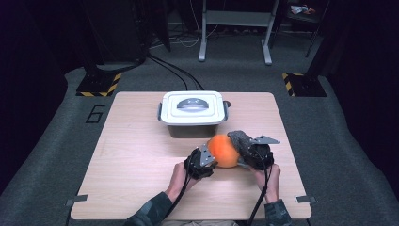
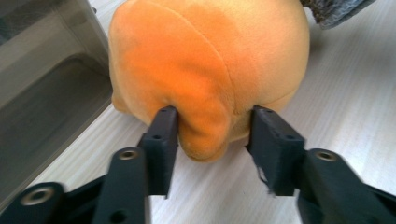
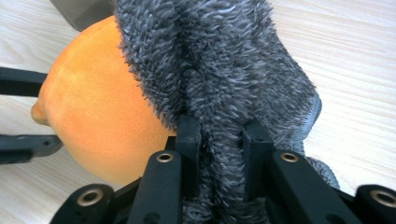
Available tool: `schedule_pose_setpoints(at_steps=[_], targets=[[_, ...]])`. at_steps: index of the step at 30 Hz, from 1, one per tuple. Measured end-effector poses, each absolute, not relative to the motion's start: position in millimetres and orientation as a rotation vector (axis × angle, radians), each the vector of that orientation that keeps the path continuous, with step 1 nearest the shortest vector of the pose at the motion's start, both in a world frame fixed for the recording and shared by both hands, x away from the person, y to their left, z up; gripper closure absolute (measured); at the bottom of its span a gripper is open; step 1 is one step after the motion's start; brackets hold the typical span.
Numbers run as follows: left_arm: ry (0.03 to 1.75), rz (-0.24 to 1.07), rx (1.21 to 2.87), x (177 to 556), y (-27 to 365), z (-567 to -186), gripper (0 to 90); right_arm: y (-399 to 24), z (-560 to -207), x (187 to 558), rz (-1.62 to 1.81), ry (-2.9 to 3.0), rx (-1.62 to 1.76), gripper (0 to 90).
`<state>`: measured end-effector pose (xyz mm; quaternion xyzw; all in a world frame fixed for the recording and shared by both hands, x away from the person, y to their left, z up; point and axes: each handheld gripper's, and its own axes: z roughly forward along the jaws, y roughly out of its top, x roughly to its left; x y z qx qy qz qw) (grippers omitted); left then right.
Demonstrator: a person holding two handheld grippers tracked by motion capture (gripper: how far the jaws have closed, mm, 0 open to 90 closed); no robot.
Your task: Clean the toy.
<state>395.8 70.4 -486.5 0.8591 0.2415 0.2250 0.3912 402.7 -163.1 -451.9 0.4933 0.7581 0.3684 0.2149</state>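
The orange plush (image 1: 223, 150) sits on the worktop (image 1: 141, 155) between the two tools, just in front of the lidded box (image 1: 192, 113). The left tool (image 2: 212, 128) has its jaws astride a fold at the plush's near end; the pads look loosened rather than pinching, so I read it as released, the plush directly ahead of it. The right tool (image 3: 219, 135) is clenched on the grey furry part (image 3: 219, 70), which runs straight away from its jaws, with the orange body off to its left side. The plush's long axis runs from one tool to the other. Judging by this, the right hand (image 1: 268, 176) carries the plush, and any lift towards the box turns on its grip.
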Motion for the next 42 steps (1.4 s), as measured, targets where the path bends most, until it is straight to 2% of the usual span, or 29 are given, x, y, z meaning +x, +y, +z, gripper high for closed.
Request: schedule_pose_setpoints(at_steps=[4,8,11,17,24,28,31,35,38,42], targets=[[0.62,0.536,2.168,398.3,70.9,-486.0,75.2,-164.4,-450.5,400.7,1.031,2.094,1.382,72.8],[0.633,0.446,2.134,401.2,74.9,-478.4,80.2,-165.4,-441.8,394.7,1.057,2.087,1.364,72.9],[0.643,0.38,2.098,401.4,77.7,-469.7,80.7,-161.7,-429.4,388.4,1.079,2.091,1.328,72.8],[0.637,0.339,2.07,399.0,77.7,-460.6,80.5,-144.8,-408.5,380.3,1.123,2.128,1.236,72.7],[0.651,0.308,2.071,400.6,76.1,-464.1,80.2,-122.3,-417.8,392.6,1.067,2.205,1.205,71.3],[0.653,0.305,2.065,401.3,76.3,-464.9,80.1,-121.2,-421.0,396.8,1.055,2.21,1.206,64.3],[0.648,0.308,2.067,402.1,77.0,-464.5,80.0,-123.6,-418.8,393.1,1.087,2.209,1.177,51.8],[0.641,0.302,2.068,401.5,76.0,-464.3,80.0,-125.6,-416.7,389.7,1.103,2.129,1.18,41.5],[0.634,0.304,2.072,401.6,75.7,-464.0,80.0,-124.7,-418.9,395.4,1.118,2.115,1.202,38.0],[0.633,0.302,2.074,402.9,75.9,-464.9,80.1,-120.8,-428.8,404.8,1.121,2.135,1.202,40.8]])
